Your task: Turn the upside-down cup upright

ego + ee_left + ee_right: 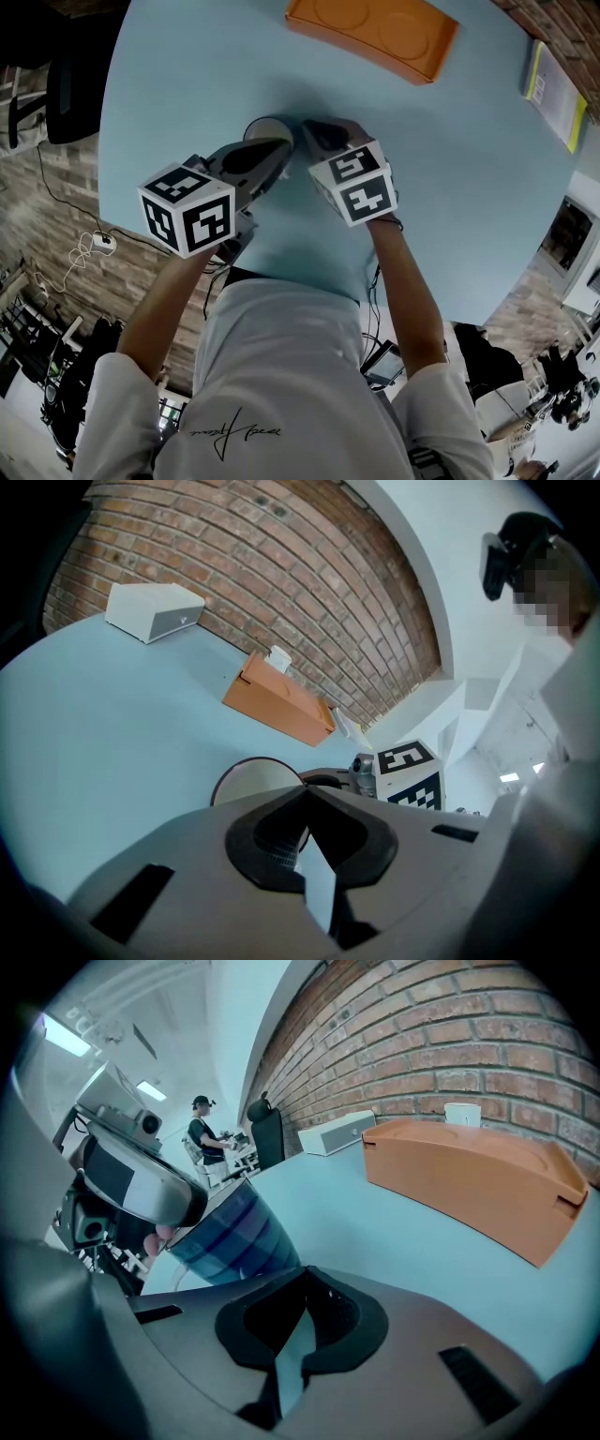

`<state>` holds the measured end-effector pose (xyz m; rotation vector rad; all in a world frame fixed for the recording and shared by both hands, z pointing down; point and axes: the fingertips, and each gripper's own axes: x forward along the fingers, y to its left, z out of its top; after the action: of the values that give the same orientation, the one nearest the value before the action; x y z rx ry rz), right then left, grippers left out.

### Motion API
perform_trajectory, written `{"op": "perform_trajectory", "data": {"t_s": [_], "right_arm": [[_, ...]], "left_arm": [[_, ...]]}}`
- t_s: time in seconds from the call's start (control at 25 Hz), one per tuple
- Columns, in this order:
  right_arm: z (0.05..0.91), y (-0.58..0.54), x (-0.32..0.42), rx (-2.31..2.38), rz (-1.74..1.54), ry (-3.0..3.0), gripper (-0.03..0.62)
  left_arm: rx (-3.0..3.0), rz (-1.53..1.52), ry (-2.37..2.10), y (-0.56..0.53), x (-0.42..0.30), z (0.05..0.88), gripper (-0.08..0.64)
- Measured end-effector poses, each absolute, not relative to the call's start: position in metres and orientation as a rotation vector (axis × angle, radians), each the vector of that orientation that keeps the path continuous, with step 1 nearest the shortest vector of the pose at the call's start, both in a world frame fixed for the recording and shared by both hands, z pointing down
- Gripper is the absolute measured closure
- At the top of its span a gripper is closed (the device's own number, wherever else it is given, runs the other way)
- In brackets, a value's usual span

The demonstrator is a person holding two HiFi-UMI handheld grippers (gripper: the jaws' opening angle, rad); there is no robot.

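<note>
On the light blue table (469,187) a cup (267,129) with blue stripes (230,1237) sits between my two grippers. The left gripper view shows its round cream end (251,782) just beyond my left gripper (305,794), whose jaws are shut with the tips meeting. In the head view the left gripper (277,148) lies over the cup's near side. From the right gripper view it (141,1185) sits on top of the cup, which looks tilted. My right gripper (305,1274) is shut and empty, right beside the cup (311,129).
An orange tray (375,33) lies at the table's far side, a small white cup (462,1113) on it. A white box (150,611) stands by the brick wall. A yellow-edged booklet (553,84) lies at the right rim. A person (202,1133) stands far back.
</note>
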<state>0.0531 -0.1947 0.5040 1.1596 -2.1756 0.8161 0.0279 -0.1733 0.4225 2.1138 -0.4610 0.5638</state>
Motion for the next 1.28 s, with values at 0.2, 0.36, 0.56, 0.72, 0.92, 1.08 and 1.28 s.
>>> {"op": "perform_trajectory", "data": {"t_s": [0.2,0.36,0.56,0.72,0.92,1.08,1.28], "right_arm": [[0.504,-0.194,0.054,1.154,0.837,-2.164,0.571],[0.505,-0.195,0.058,1.166,0.847,-2.157,0.571],[0.506,-0.194,0.058,1.16,0.847,-2.163,0.571],[0.506,-0.196,0.059,1.158,0.846,-2.163,0.571],[0.505,-0.201,0.061,1.148,0.846,-2.165,0.571],[0.502,-0.193,0.055,1.154,0.844,-2.167,0.571],[0.499,-0.192,0.056,1.144,0.841,-2.171,0.571]], "left_arm": [[2.116,0.57,-0.473,-0.175,0.027,0.424,0.549],[2.109,0.555,-0.482,-0.178,0.026,0.424,0.551],[2.113,0.552,-0.488,-0.179,0.029,0.423,0.549],[2.112,0.552,-0.49,-0.181,0.029,0.423,0.549],[2.116,0.563,-0.498,-0.187,0.032,0.423,0.549],[2.11,0.564,-0.503,-0.18,0.024,0.424,0.549],[2.107,0.557,-0.503,-0.175,0.028,0.424,0.549]]}}
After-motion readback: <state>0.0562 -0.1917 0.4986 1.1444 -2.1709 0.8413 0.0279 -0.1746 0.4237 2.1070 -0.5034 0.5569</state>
